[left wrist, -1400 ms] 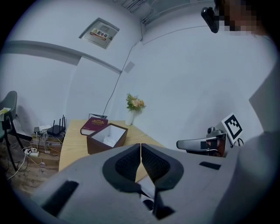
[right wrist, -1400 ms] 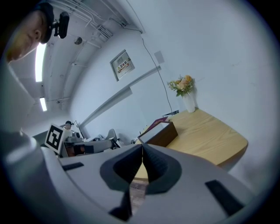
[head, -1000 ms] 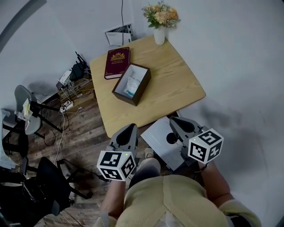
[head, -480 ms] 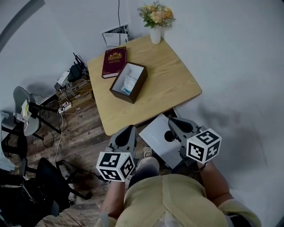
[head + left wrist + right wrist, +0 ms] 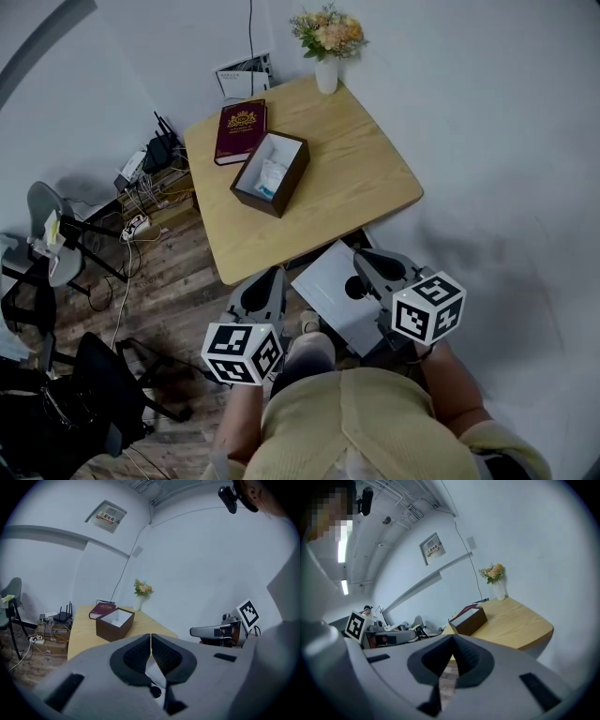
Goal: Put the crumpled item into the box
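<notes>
On tabletop (image 5: 356,169), crumpled item (image 5: 272,176) lies inside box (image 5: 292,183); left tool (image 5: 265,281), right tool (image 5: 373,265) closed, empty; best hold both clear.

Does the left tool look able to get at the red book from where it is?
Probably not from here: the left tool, shut, hangs short of the table, and the red book lies at the far side beside the box. Nothing blocks the path.
</notes>
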Demonstrator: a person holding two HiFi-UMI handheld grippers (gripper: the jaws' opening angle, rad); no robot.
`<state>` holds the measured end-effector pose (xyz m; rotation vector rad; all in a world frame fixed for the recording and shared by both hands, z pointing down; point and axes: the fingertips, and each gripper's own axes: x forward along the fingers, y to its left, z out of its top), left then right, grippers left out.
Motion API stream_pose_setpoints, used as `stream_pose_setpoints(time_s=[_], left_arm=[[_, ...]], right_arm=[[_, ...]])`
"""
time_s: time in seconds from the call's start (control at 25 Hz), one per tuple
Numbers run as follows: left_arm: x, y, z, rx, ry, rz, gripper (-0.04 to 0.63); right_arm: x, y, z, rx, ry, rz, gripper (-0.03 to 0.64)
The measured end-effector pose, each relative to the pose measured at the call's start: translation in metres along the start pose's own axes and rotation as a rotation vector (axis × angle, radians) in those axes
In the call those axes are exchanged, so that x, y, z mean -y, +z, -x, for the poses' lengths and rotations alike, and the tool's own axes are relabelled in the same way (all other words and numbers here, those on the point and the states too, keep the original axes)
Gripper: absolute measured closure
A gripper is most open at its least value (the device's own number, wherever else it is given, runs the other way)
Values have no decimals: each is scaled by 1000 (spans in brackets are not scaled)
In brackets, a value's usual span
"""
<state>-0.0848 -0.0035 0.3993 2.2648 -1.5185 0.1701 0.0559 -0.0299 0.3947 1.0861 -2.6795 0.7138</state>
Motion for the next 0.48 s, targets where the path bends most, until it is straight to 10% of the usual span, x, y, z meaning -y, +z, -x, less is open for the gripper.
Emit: stream_pose_setpoints(time_s=[0.48], left_arm=[[-5,-1,4,0,4,4,568]], right_arm=[[-3,1,-3,7,-5,-1,588]])
